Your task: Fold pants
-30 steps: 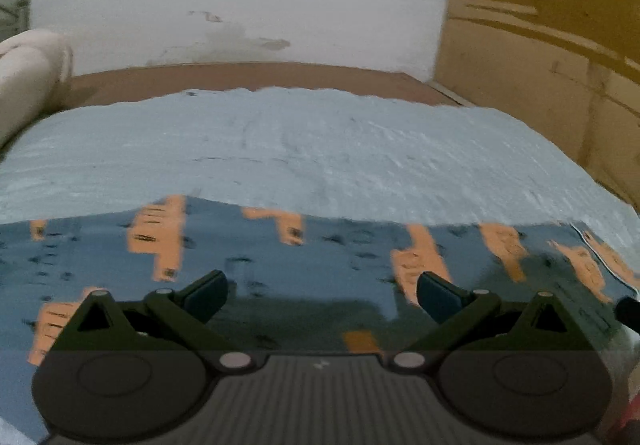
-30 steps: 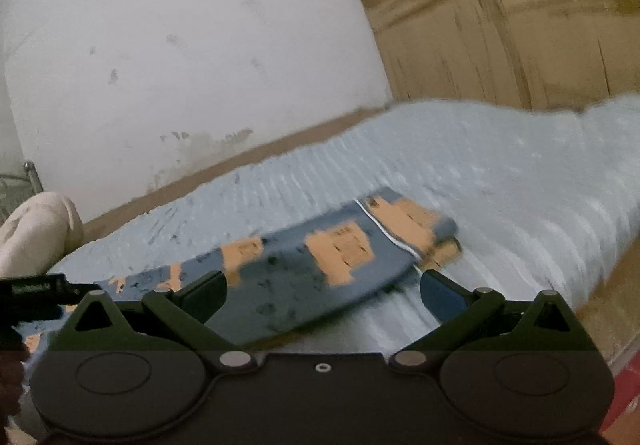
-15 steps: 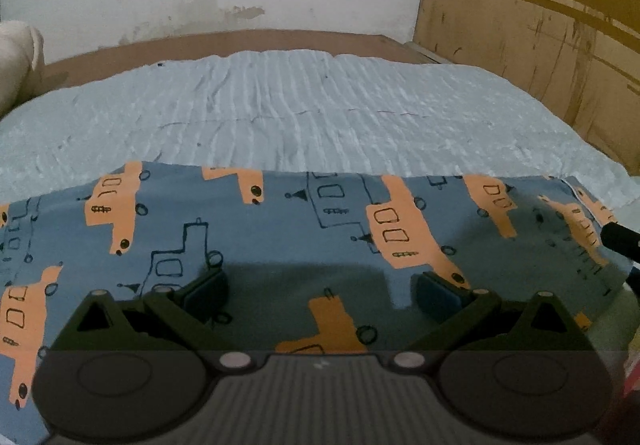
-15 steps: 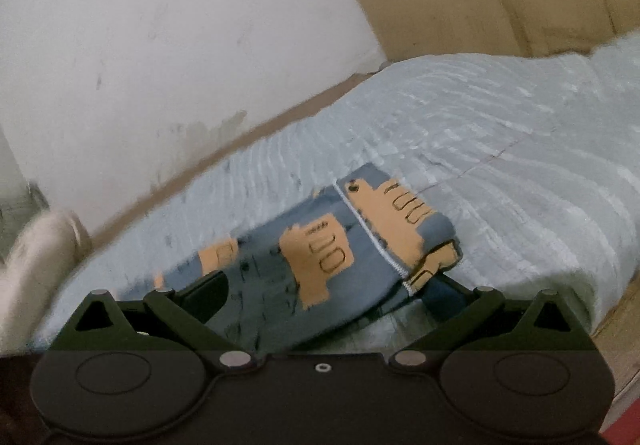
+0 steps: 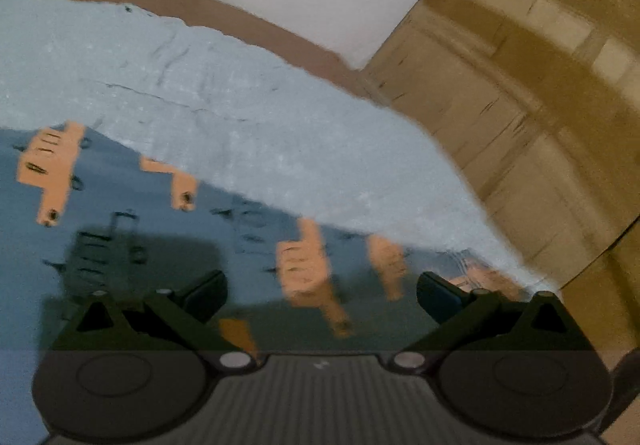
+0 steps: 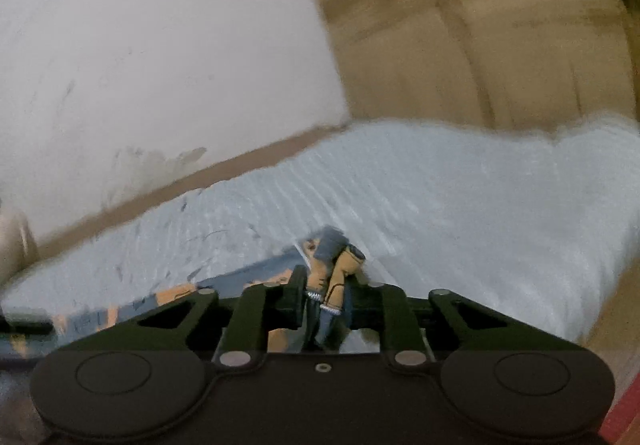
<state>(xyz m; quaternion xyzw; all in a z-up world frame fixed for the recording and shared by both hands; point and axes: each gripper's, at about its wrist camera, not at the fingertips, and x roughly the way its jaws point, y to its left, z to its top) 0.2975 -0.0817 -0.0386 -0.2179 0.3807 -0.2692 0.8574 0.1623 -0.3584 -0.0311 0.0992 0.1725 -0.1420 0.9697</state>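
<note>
The pants are blue with orange truck prints and lie flat on a light blue bed cover. In the left wrist view my left gripper is open just above the cloth, holding nothing. In the right wrist view my right gripper is shut on the bunched end of the pants, which sticks up between the fingers. The rest of the pants stretches away to the left, low on the bed.
A white wall stands behind the bed and a wooden panel at its right side. The bed cover spreads to the right in the right wrist view. A brown bed frame edge runs along the wall.
My right gripper has moved in and closed on the end of the pants, which was lying free before. My left gripper has tilted and shifted right over the cloth, still open.
</note>
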